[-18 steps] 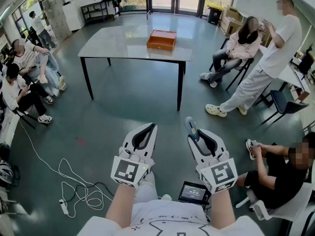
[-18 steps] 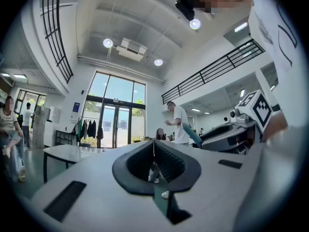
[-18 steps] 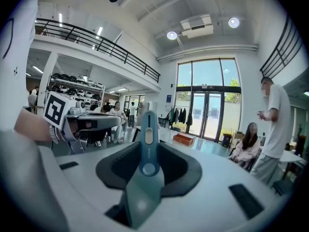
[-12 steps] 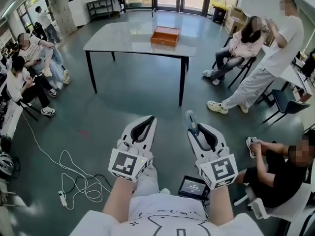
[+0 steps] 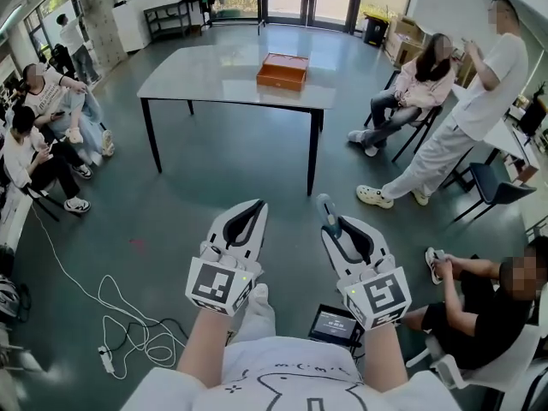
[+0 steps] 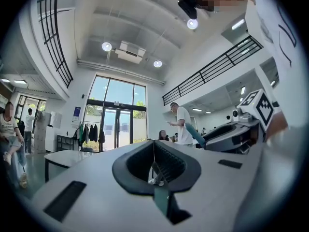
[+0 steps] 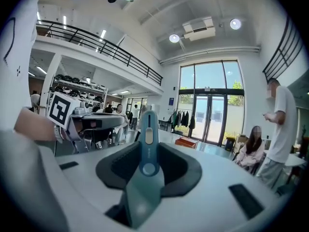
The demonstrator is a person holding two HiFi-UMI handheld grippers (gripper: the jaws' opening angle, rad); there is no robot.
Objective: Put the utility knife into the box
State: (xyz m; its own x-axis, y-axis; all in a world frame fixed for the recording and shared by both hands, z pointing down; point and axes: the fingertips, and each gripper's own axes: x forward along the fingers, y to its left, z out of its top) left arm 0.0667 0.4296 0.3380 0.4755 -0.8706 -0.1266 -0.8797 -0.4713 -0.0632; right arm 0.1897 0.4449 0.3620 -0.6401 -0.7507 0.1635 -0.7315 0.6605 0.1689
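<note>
1. White and pinched tight together, the left claw [image 5: 253, 208] has nothing in it, the same as a moment ago.
2. Far off across the floor [image 5: 240, 169], the orange box [image 5: 282, 70] sits on the grey tabletop [image 5: 197, 75]. It looks about as far away as it did before, so the trip to it has hardly started.
3. On the right, the blue utility knife [image 5: 326, 211] sticks up out of the right claw [image 5: 332, 232]. That claw is squeezed onto the knife's handle and has not let go. Both claws sit a little higher in the head view than they did just before. I think that means the knife is safe in its hold, and the carrying is the big job left.
4. Some things are hard to see. The box is too small to tell if its top is open. The lower end of the knife is tucked inside the claw, and I cannot tell if the blade is out. A little screen [image 5: 332, 325] is half hidden under the right claw.
</note>
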